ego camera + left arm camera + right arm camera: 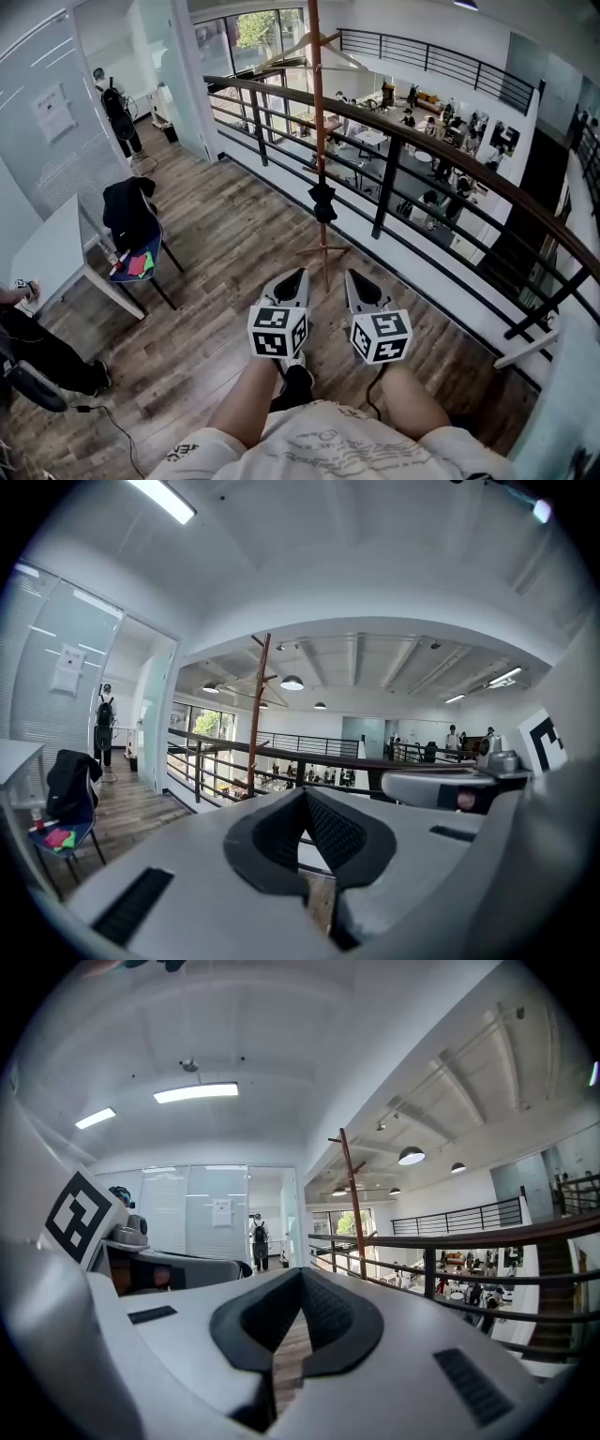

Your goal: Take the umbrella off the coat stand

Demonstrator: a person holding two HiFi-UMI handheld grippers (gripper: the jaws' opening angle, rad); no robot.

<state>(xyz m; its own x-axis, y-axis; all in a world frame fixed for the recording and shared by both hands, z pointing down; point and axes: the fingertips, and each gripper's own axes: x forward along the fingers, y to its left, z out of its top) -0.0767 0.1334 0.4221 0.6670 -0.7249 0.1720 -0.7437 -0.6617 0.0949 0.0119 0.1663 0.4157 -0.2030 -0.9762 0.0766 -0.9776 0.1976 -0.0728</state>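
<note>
Wooden mezzanine floor runs to a railing (392,183), where the stand (316,94) carries the dark umbrella (322,202) partway up its pole. My left gripper (296,276) and right gripper (355,277) are both pinched closed, empty, well short of it. I must open first; a sideways tug could topple that thin stand.

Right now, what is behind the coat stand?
A black railing runs behind the coat stand, and past it a lower floor with tables and people. The stand and its black umbrella cover a strip of both.
</note>
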